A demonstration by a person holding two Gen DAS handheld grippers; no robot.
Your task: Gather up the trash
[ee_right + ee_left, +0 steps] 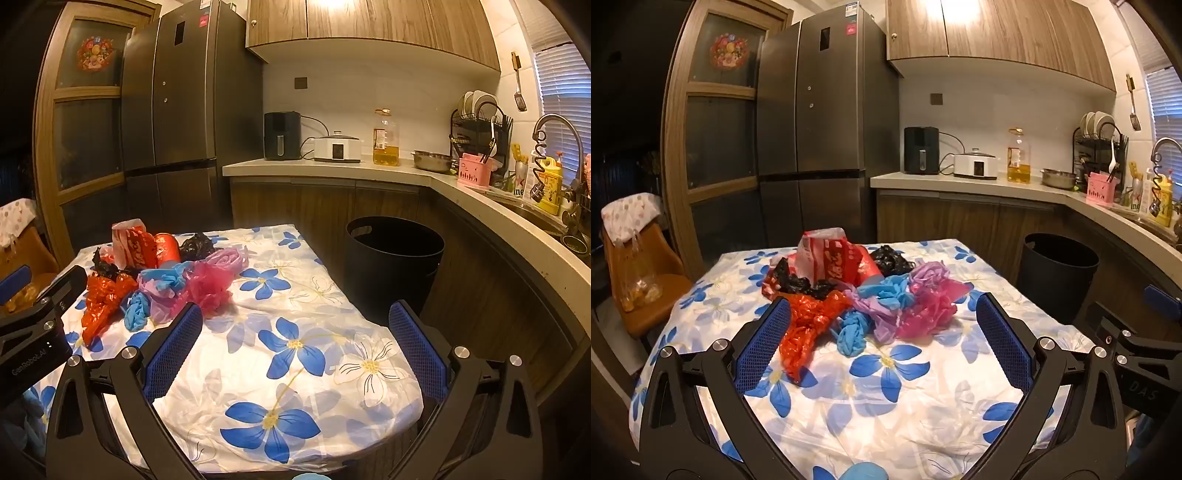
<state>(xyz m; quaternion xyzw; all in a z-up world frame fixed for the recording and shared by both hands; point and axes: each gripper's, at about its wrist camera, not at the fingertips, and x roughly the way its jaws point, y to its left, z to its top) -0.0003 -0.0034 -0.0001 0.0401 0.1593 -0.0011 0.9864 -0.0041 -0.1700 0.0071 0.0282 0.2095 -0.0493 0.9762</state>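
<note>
- While both stand wide and empty, left gripper (882,343) faces the heap of crumpled coloured plastic bags (864,295) on the flower-print counter (886,424).
- Right gripper (295,347): over bare cloth.
- Advice: pinch one loose orange-red plastic bag (805,325) first; round black bin (391,254) waits right of the counter.

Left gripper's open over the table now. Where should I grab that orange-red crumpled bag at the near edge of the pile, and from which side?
Grip the orange-red bag across its bunched upper part, coming from the near side, tilted down. It lies stretched toward the left gripper, its narrow tail nearest, and the blue bag crowds its right, so keep the right finger between them.
</note>
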